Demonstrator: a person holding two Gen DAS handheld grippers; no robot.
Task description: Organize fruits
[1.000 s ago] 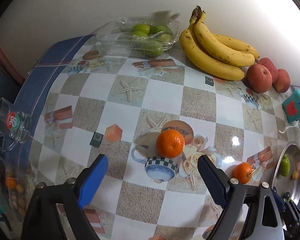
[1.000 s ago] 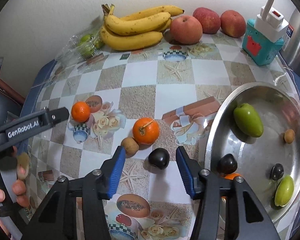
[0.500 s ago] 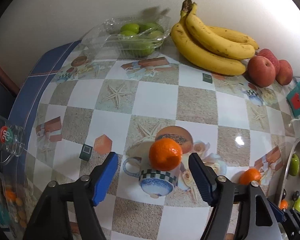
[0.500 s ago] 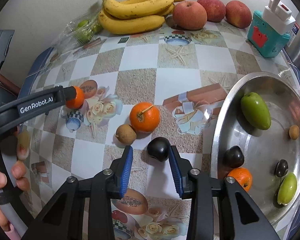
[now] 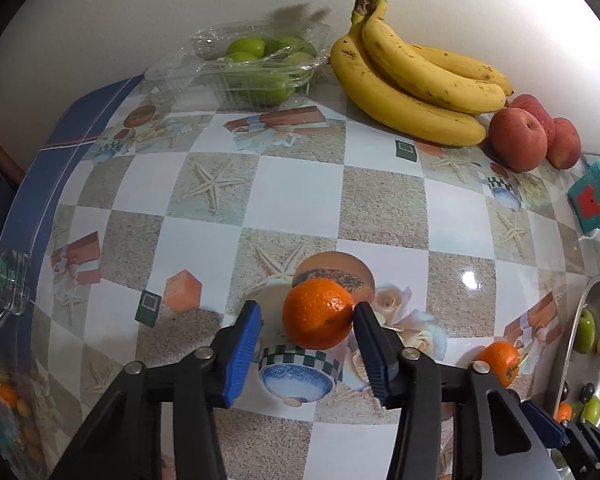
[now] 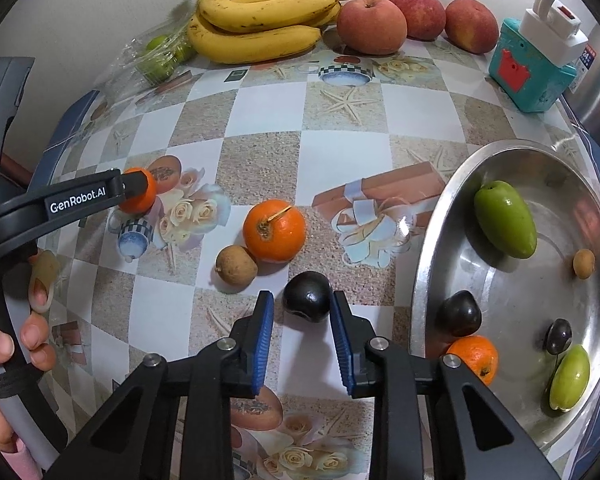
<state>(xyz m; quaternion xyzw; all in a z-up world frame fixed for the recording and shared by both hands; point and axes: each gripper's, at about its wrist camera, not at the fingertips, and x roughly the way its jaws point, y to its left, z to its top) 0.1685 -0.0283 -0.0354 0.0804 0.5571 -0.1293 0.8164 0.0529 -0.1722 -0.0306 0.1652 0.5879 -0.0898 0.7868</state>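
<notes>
My left gripper (image 5: 306,320) is open around a small orange mandarin (image 5: 318,319) on the table; its right finger touches the fruit, the left finger stands apart. The same mandarin (image 6: 140,196) shows in the right wrist view behind the left gripper's arm. My right gripper (image 6: 302,310) is open around a dark plum (image 6: 307,297), with small gaps on both sides. A larger orange (image 6: 275,231) and a small brown fruit (image 6: 236,265) lie just beyond it. A steel bowl (image 6: 428,248) at the right holds several fruits.
Bananas (image 6: 260,20), three red apples (image 6: 371,24) and a clear box of green fruits (image 5: 256,68) line the wall. A teal box (image 6: 530,64) stands at the far right. A glass mug (image 5: 4,280) sits at the table's left edge.
Both grippers moved forward and narrowed. The left one now brackets the mandarin, its right finger touching it. The right one now brackets the dark plum.
</notes>
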